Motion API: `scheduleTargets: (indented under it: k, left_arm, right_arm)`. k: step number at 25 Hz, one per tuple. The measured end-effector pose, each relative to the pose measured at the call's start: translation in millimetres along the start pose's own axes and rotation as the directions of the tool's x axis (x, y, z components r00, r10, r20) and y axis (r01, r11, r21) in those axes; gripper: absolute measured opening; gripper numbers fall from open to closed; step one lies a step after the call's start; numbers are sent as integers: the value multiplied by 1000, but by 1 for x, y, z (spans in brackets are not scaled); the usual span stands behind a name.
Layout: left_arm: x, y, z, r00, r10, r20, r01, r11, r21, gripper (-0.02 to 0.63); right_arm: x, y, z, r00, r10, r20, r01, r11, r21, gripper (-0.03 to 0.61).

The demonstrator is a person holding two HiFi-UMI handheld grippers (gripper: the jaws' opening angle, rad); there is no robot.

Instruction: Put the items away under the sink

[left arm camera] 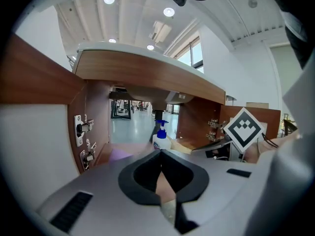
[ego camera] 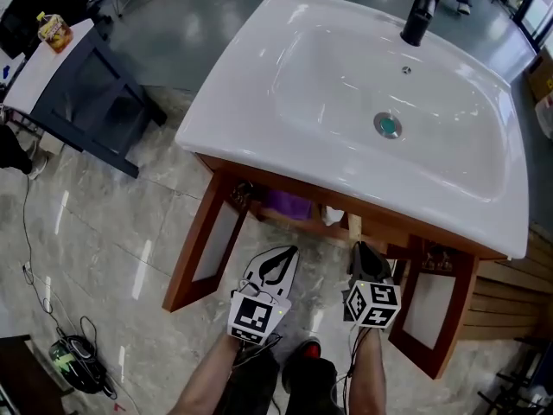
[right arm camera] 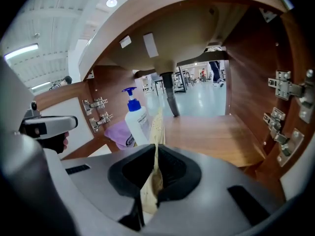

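- Tan cloth [right arm camera: 157,129] is pinched upright in my right tool [right arm camera: 155,154], just outside the cabinet [right arm camera: 246,73], aimed at the bare shelf [right arm camera: 211,132] beside the soap bottle [right arm camera: 135,124].
- My left tool [left arm camera: 160,156] is closed, empty, idle alongside.

From the head: looks steeply down from well above onto the white sink [ego camera: 259,85], the wooden cabinet [ego camera: 197,245] under it and the floor [ego camera: 104,223], with the left gripper [ego camera: 285,256] and right gripper [ego camera: 365,253] low in frame. From the left gripper: sits low and close, faces along jaws closed together into the open cabinet and up at the sink's underside, soap bottle [left arm camera: 161,137] ahead. From the right gripper: nearer still, faces along jaws pinching a thin beige sheet [right arm camera: 156,127] onto the shelf [right arm camera: 211,136]. Shared by both gripper views: bottle, purple cloth [right arm camera: 118,132], cabinet interior, the other gripper at the frame's edge. Shared with the head view: cloth and cabinet mouth.
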State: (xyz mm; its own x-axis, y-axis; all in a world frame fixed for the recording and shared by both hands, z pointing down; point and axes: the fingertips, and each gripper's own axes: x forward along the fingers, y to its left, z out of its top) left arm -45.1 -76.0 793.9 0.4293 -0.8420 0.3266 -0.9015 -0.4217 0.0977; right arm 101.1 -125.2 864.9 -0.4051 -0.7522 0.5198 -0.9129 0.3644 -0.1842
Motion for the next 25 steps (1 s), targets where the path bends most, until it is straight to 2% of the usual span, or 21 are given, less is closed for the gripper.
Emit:
scheduleTargets:
  k: [10,18,25]
  left_arm:
    - [21,13,-17,999,10,30,-11,1000,8,6]
    - [25,15,-31,999,22,34,-23,1000,12,6]
    - [23,16,-27,999,30,45,-30,999,18,6]
  right_arm:
    - [40,-12,0,1000,-10,16,10,1000,-9,41]
    - [57,-24,1,999,-28,33,27,999,25,43]
    - [61,-27,4,999,-28,40,26,999,40,43]
